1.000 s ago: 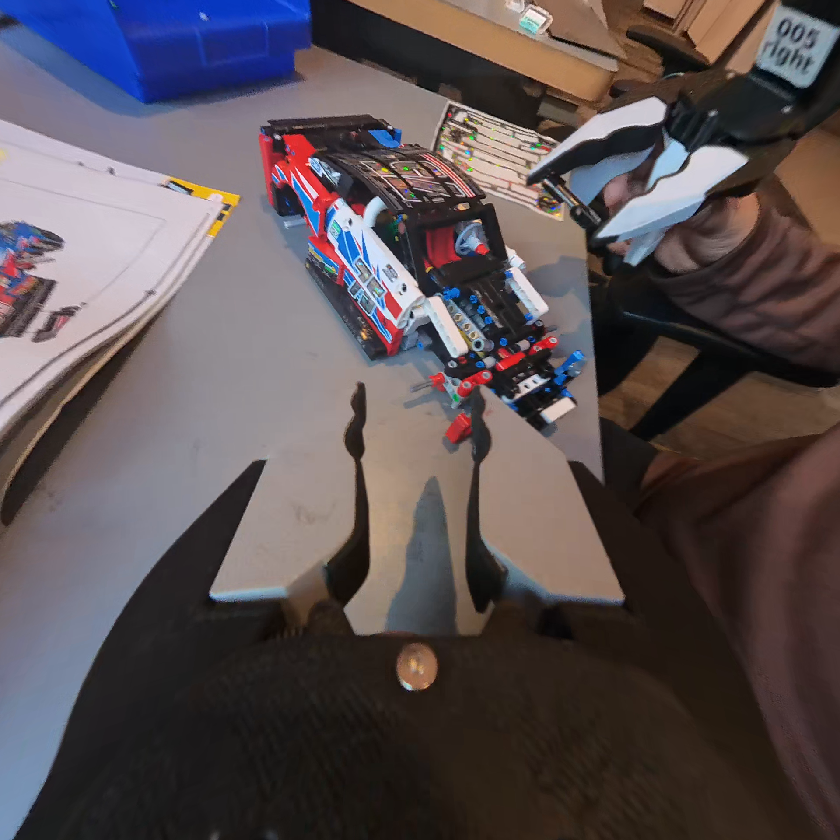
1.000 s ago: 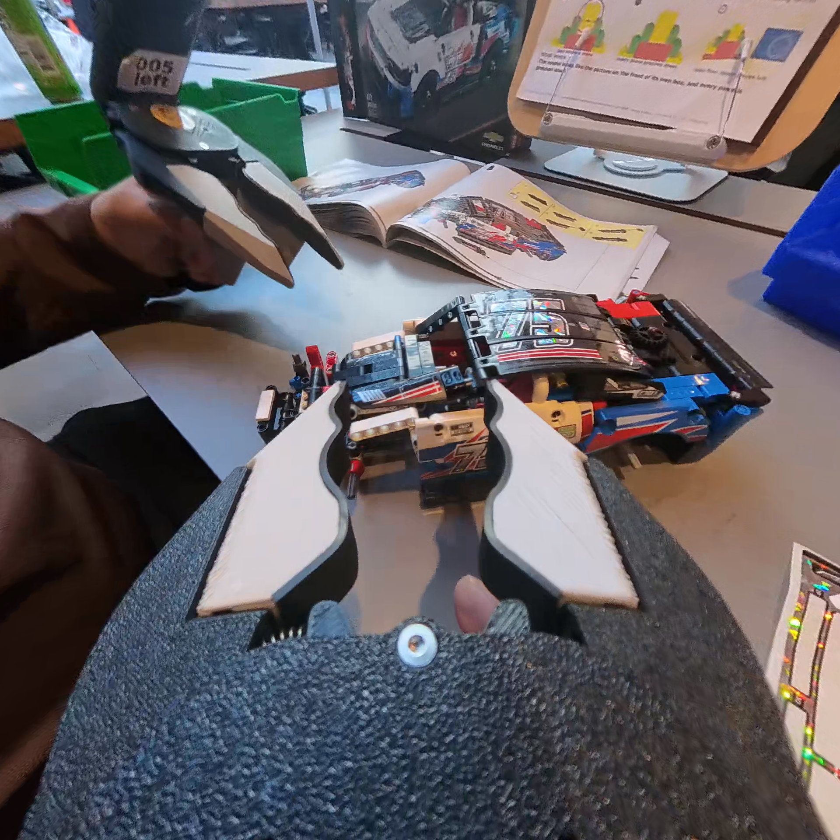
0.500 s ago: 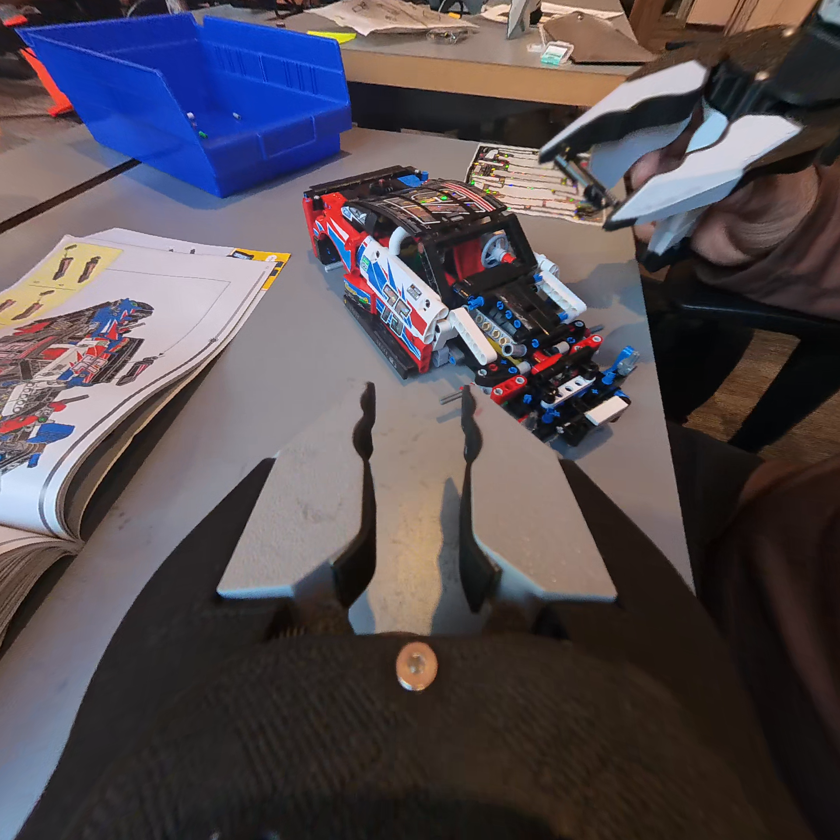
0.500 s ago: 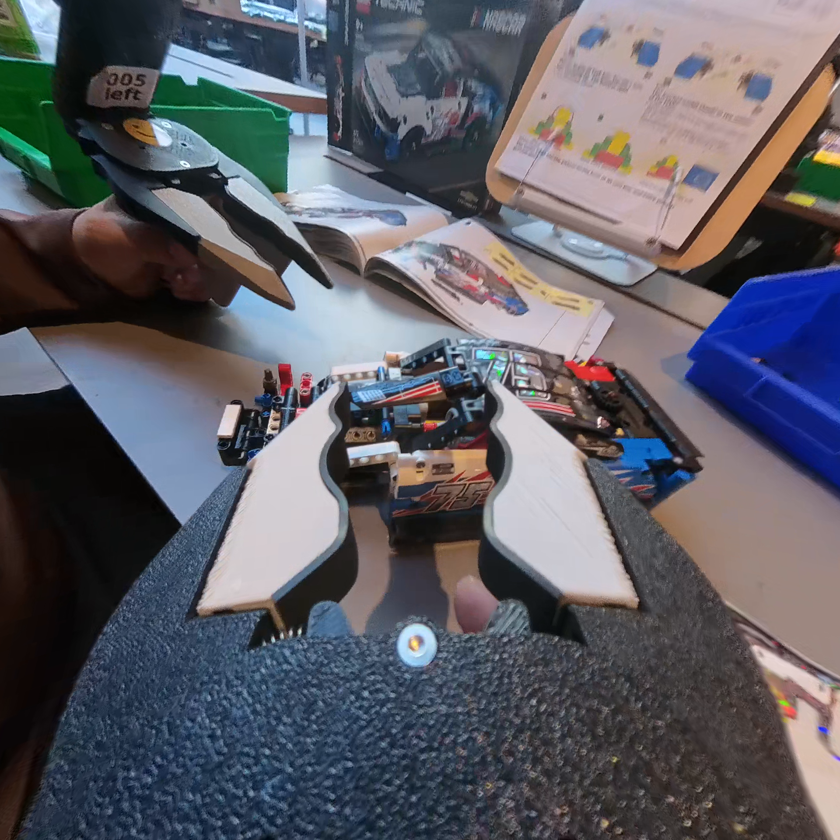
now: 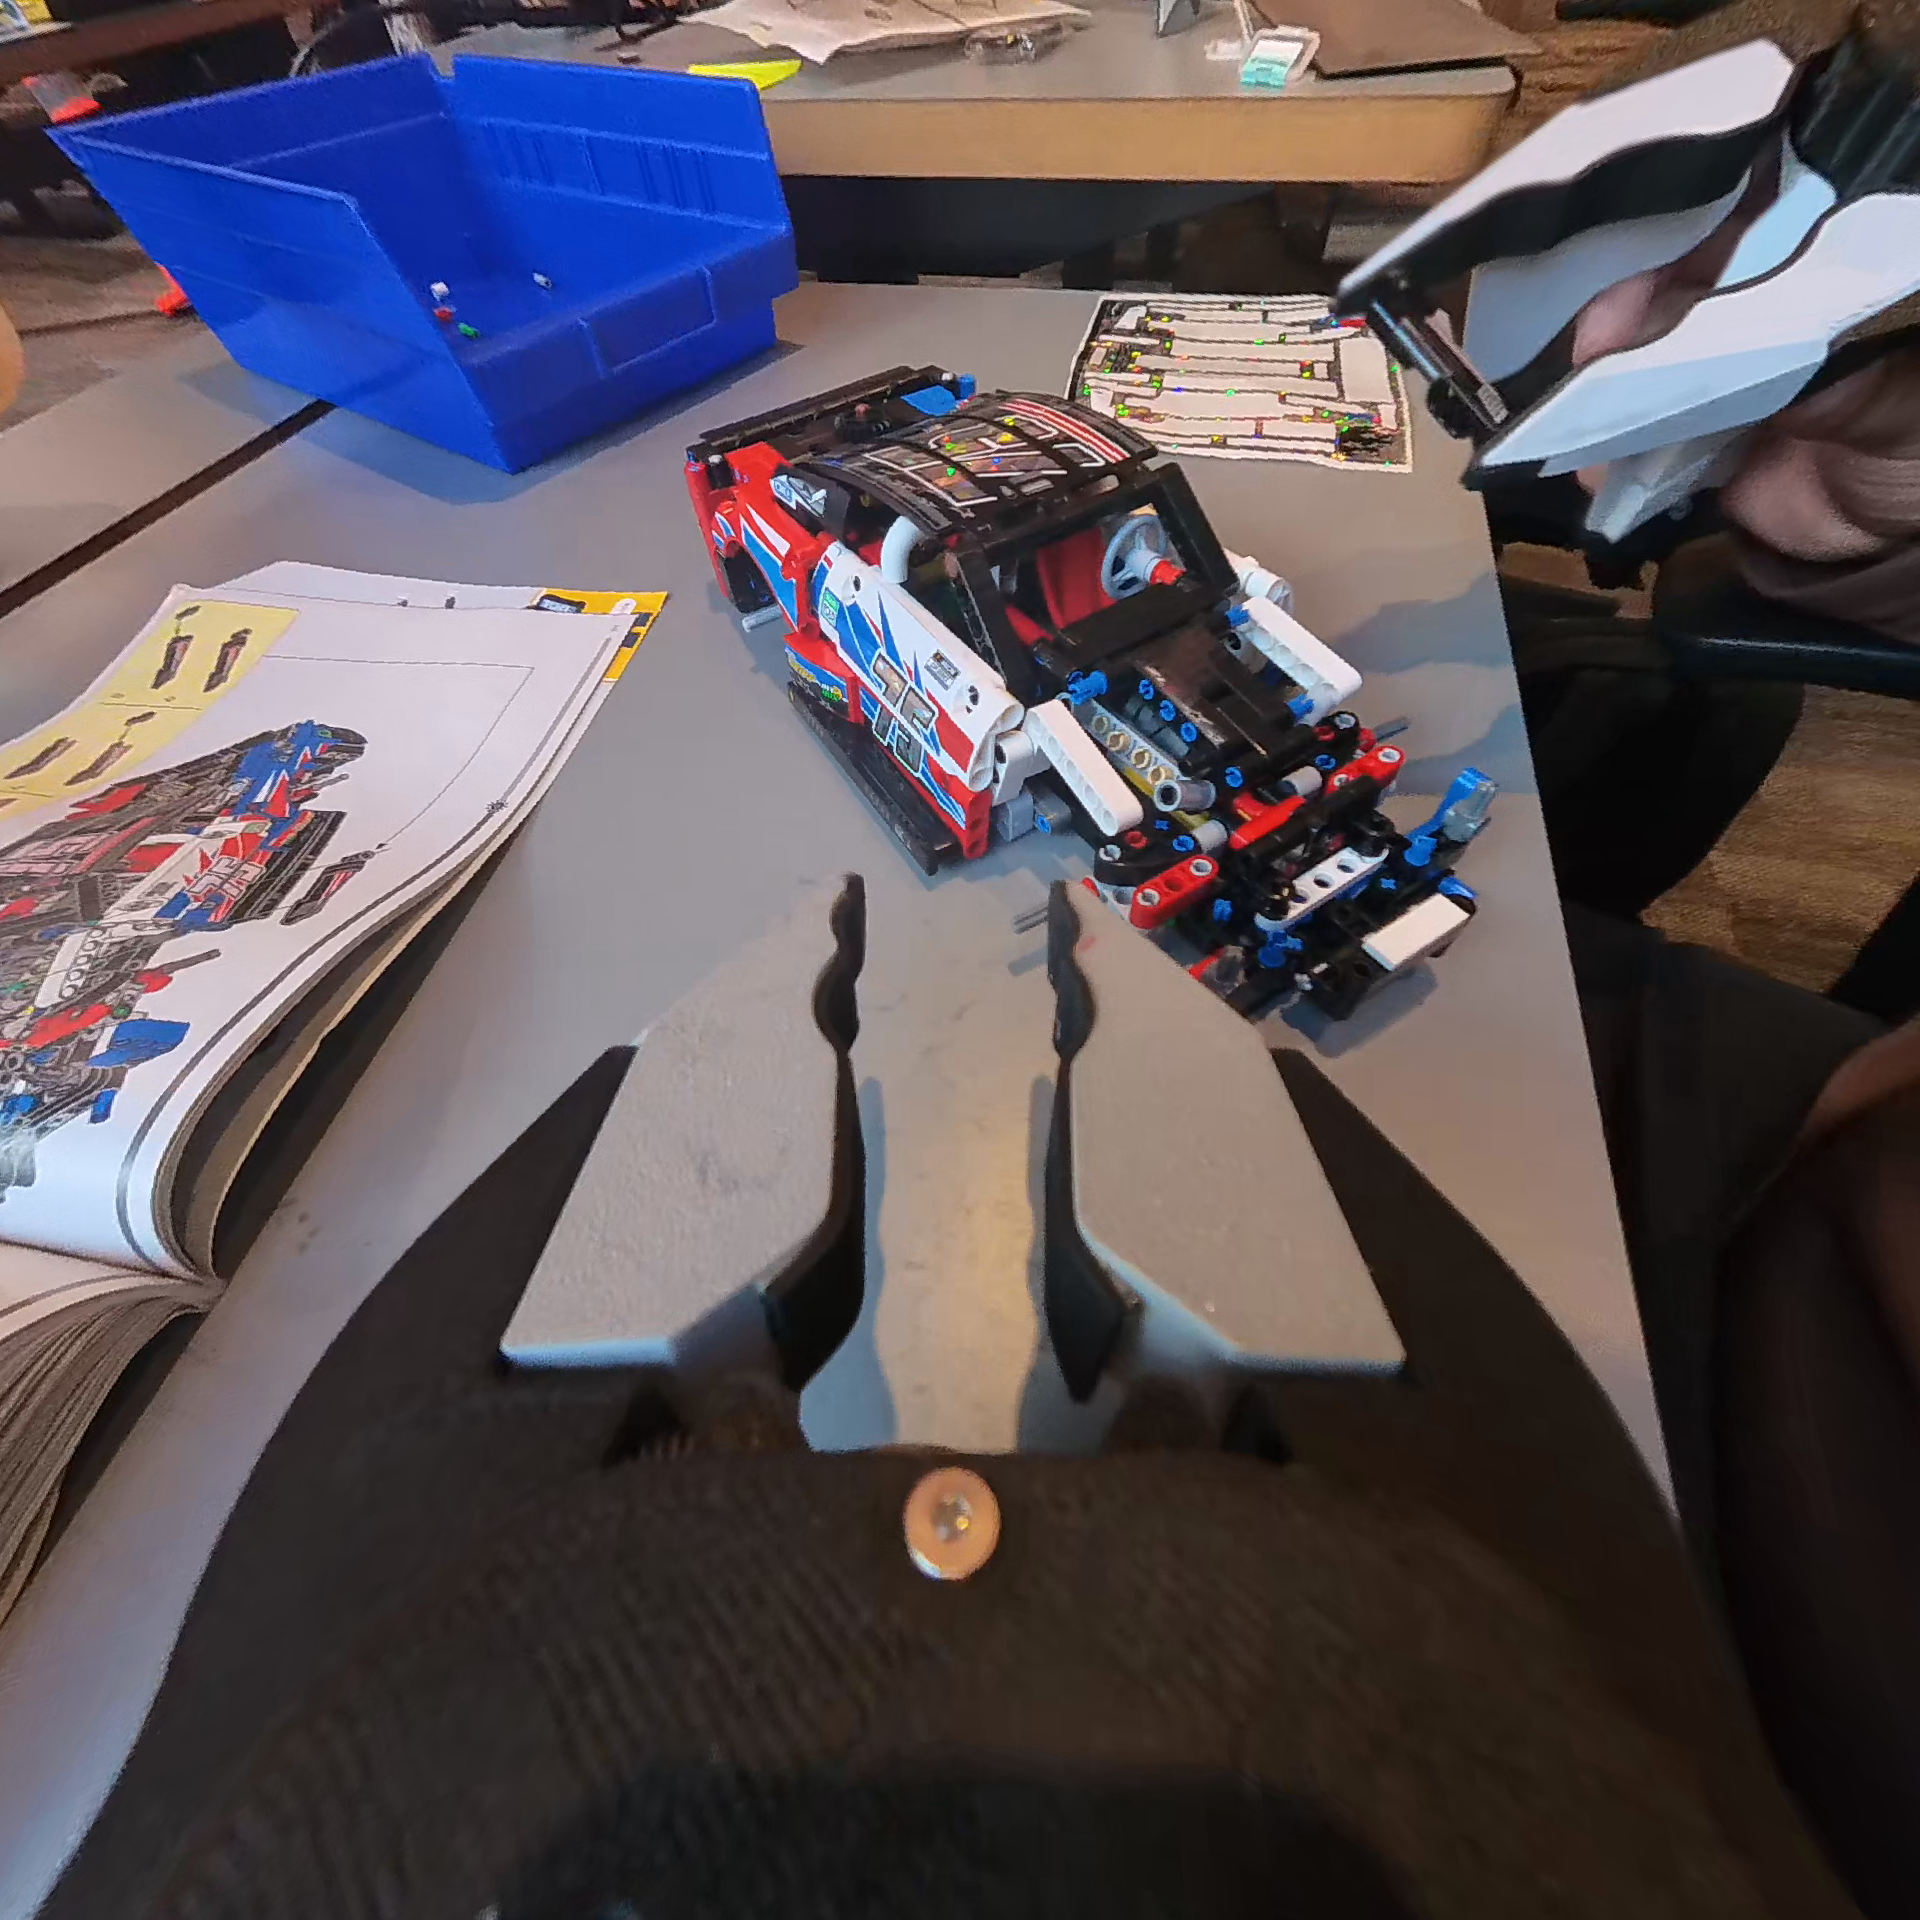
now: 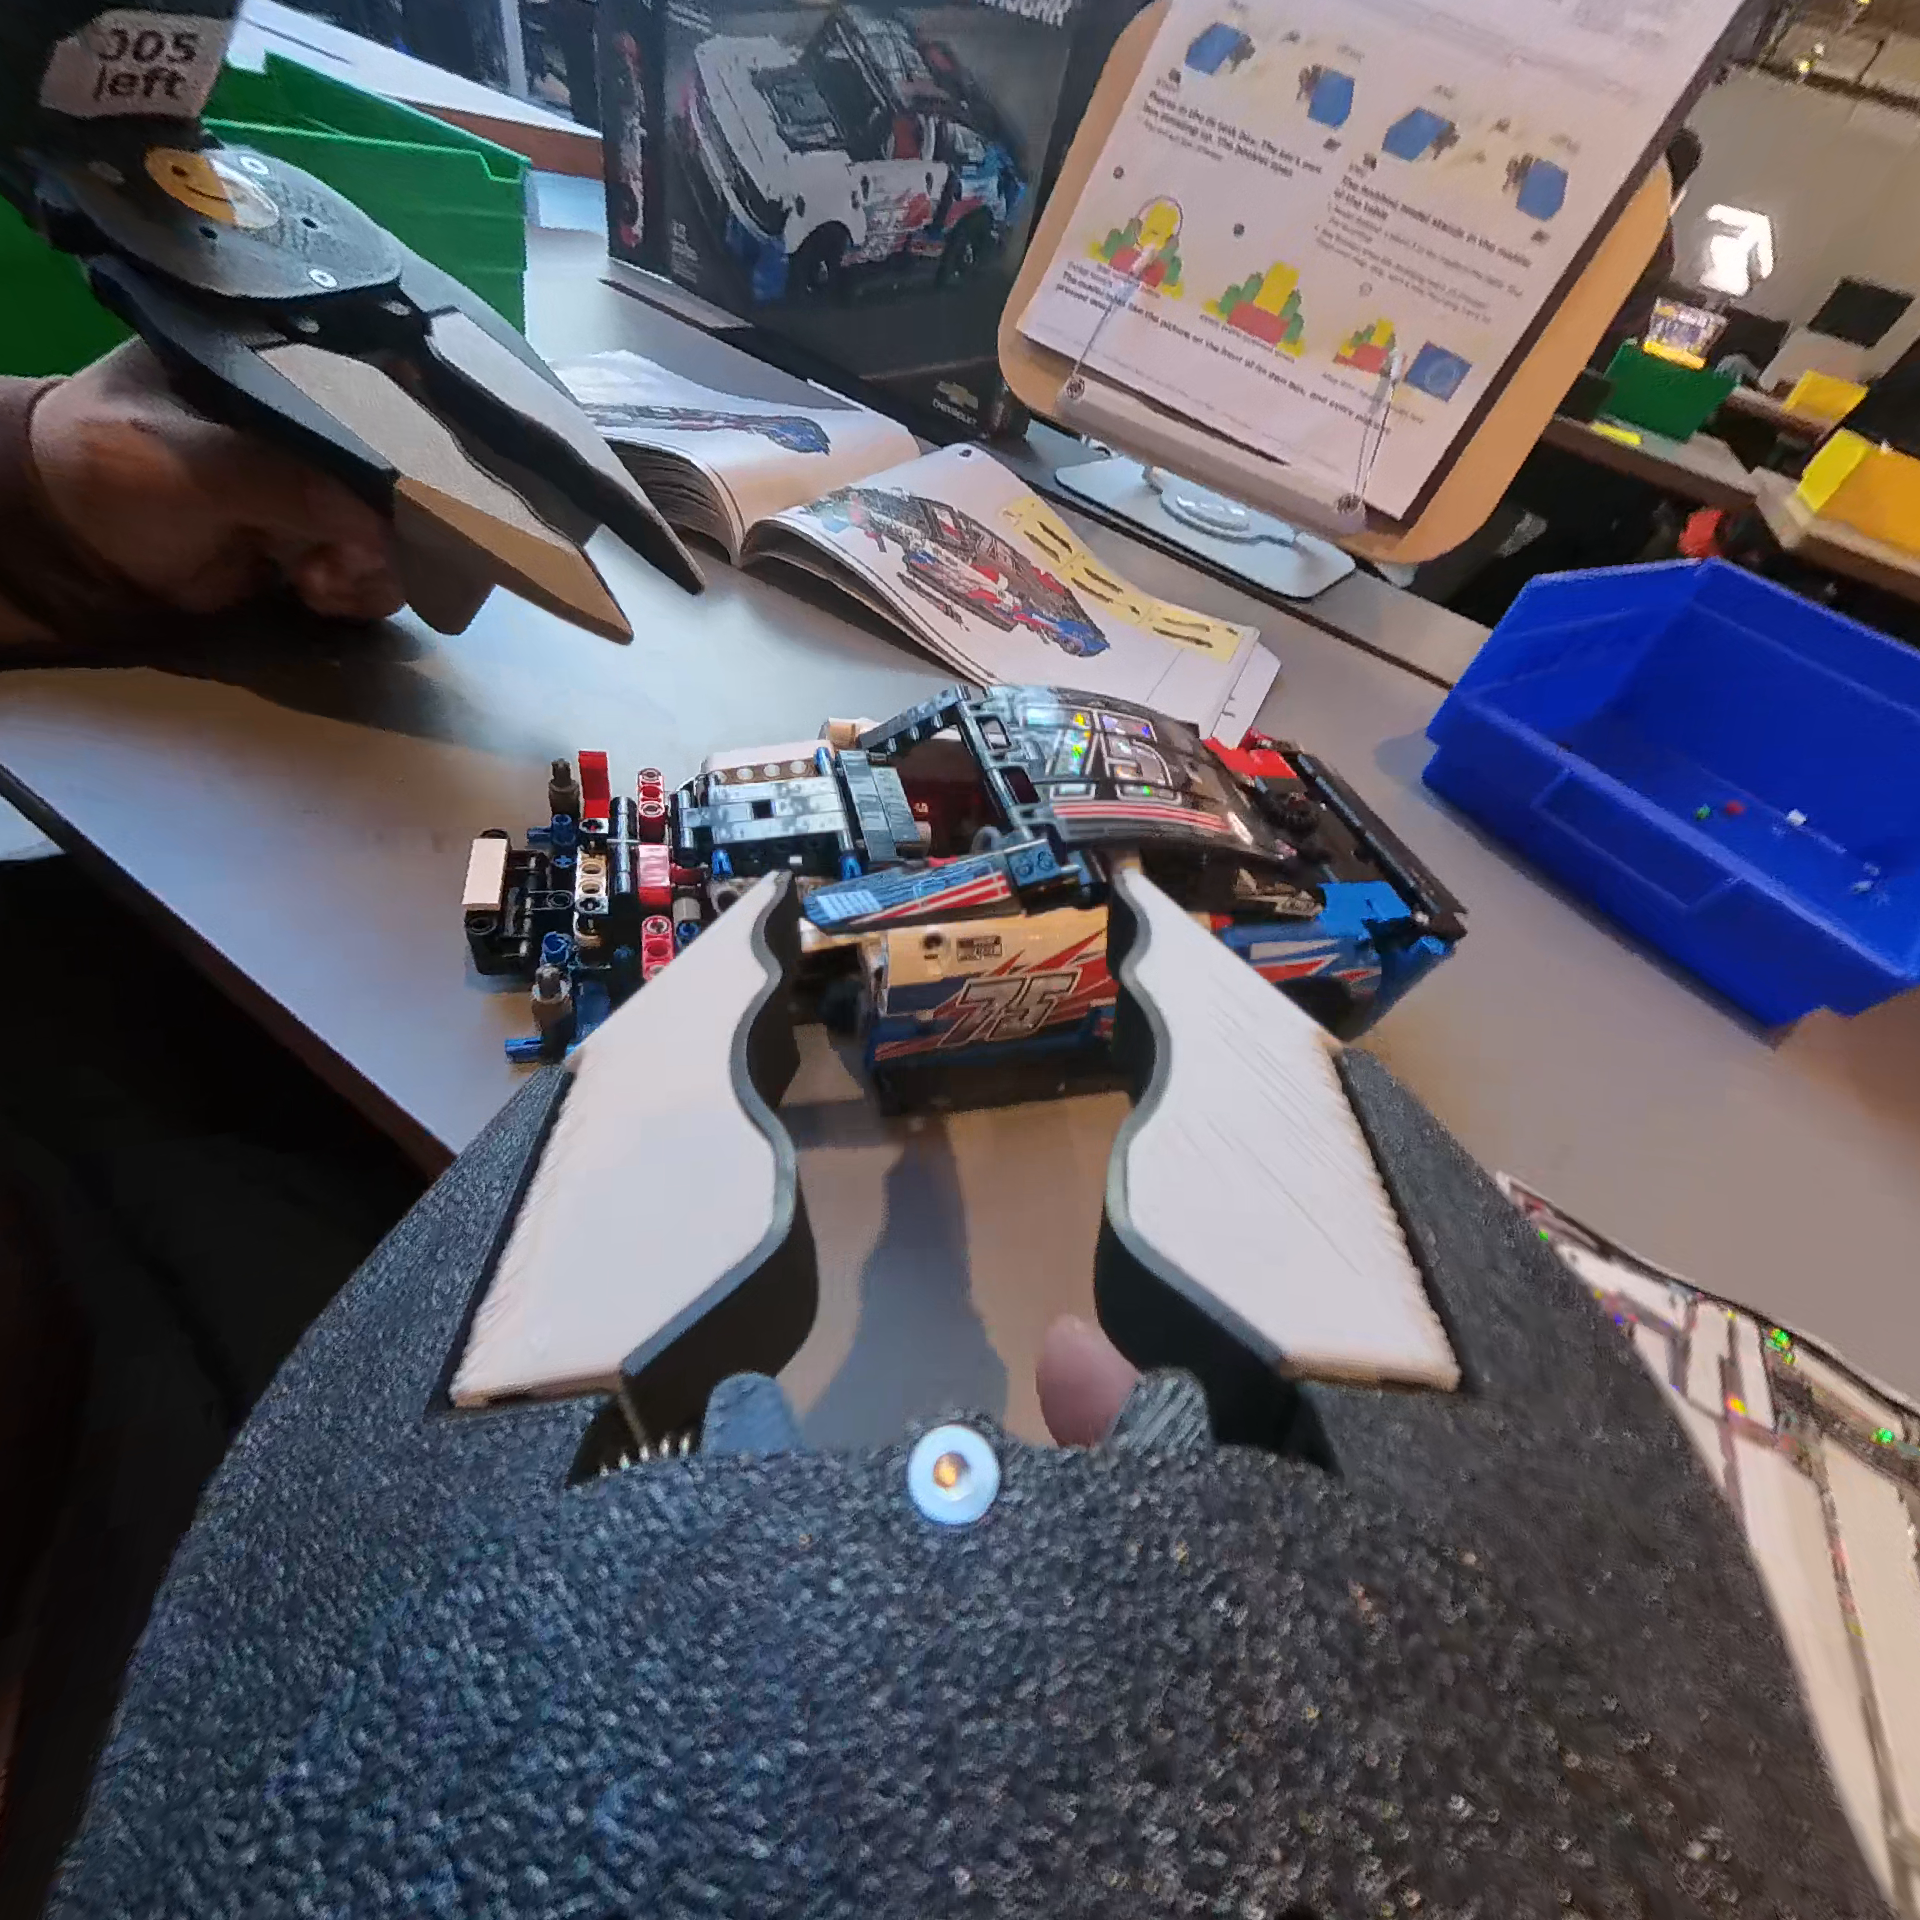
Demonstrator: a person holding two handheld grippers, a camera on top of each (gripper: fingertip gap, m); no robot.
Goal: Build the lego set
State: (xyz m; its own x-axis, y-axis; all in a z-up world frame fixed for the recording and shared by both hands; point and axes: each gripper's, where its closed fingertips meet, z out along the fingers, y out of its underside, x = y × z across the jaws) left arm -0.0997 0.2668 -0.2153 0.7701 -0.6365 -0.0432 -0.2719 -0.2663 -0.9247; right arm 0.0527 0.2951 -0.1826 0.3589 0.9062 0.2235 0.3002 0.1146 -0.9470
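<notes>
You are hovering right gripper (image 6: 940, 894) beside lego car (image 6: 1039, 883), jaws parted, gripping nothing. Left gripper (image 5: 951, 914) parted, empty, nearing car's unfinished nose. Car lying broadside to right fingers; right gripper looking nearer.

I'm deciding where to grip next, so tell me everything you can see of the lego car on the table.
The lego car sits upright on the grey table, near its edge, untouched by either gripper. It looks like plastic: red, white and blue stickered side panels, a black roof with shiny decals, a red seat and grey steering wheel inside. No wheels are visible. The front end is bare framework of black, red and blue beams and pins, with no hood fitted.
</notes>
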